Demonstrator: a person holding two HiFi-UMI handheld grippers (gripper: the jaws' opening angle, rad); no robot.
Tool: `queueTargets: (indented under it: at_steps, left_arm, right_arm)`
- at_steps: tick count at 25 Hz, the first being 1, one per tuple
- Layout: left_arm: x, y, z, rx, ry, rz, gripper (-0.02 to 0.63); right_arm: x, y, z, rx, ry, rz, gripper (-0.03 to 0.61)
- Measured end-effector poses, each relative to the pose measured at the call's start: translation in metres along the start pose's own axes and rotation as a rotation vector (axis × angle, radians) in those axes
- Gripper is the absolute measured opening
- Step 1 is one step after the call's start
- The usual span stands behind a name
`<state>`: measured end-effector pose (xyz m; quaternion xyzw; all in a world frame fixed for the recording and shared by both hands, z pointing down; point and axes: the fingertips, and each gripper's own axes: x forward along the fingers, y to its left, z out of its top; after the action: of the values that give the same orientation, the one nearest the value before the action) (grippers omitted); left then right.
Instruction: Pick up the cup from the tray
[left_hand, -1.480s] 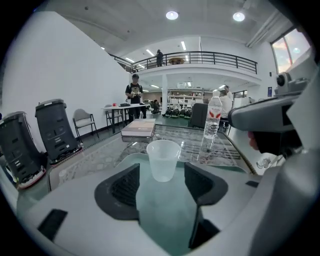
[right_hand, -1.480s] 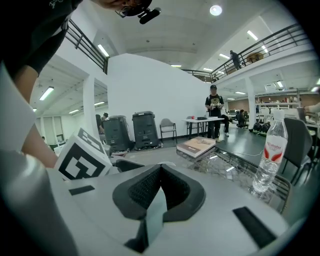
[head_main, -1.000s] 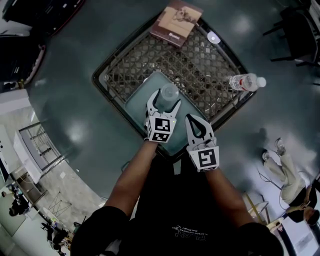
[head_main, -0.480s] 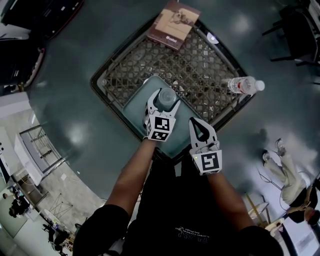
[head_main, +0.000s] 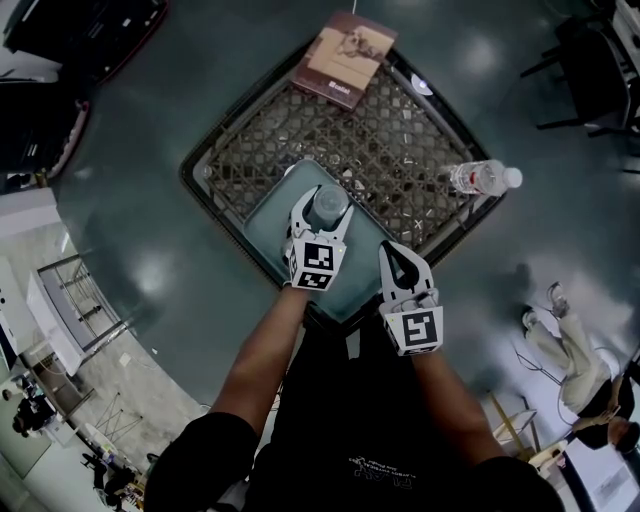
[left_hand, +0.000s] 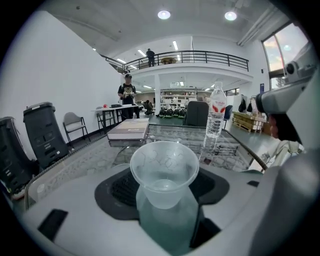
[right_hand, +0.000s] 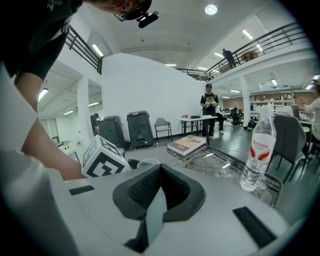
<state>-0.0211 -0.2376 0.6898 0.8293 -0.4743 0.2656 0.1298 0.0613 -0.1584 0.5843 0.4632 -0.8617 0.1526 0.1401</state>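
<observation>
Left gripper (head_main: 322, 212): jaws narrowed around the cup (left_hand: 164, 170), one each side of its lower wall. They look pressed to it, so I judge it gripped. The grip is low, under the flared rim. The cup is upright, at the far end of the tray (head_main: 270, 222). Whether its base has left the tray I cannot tell.

Right gripper (head_main: 392, 252): jaws together, nothing between them, only a thin sliver of tray colour in the gap. It hangs near the tray's near-right edge, just beside the left one.

Tray sits on the near corner of the mesh table (head_main: 400, 140). Bottle (head_main: 483, 178) is at the right edge and book (head_main: 345, 50) at the far corner, both well apart from the cup.

Risks, as judged:
- The cup is thin and translucent. Too hard a squeeze would likely buckle the wall and it could pop out.
- Too light a squeeze and the smooth wall may slide until the rim catches, or the cup tips.
- A lift off vertical could tilt the cup. I cannot tell whether it holds any liquid.
- Grippers are close together. A sideways move by the left one could knock the right one.
- The tray is light-looking and may drag if a jaw tip catches it.
</observation>
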Motion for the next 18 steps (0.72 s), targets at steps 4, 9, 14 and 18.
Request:
queueTargets:
  at_steps: [4,9,14,18]
  left_arm:
    - [-0.013,0.000,0.006,-0.042,-0.009,0.015,0.299]
    - [-0.043,-0.007,0.022,-0.065,-0.048,0.018,0.299]
    - [-0.083,-0.011,0.047,-0.050,-0.114,0.014,0.299]
    - [-0.120,-0.012,0.067,-0.021,-0.163,0.015,0.299]
  right_arm:
    - [-0.003,-0.004,0.000,-0.003,0.010,-0.018,0.008]
    - [-0.009,-0.004,0.010,-0.018,-0.002,-0.020,0.008]
    - [-0.013,0.003,0.033,-0.048,-0.042,-0.002,0.008]
    - [-0.015,0.016,0.054,-0.066,-0.089,0.016,0.008]
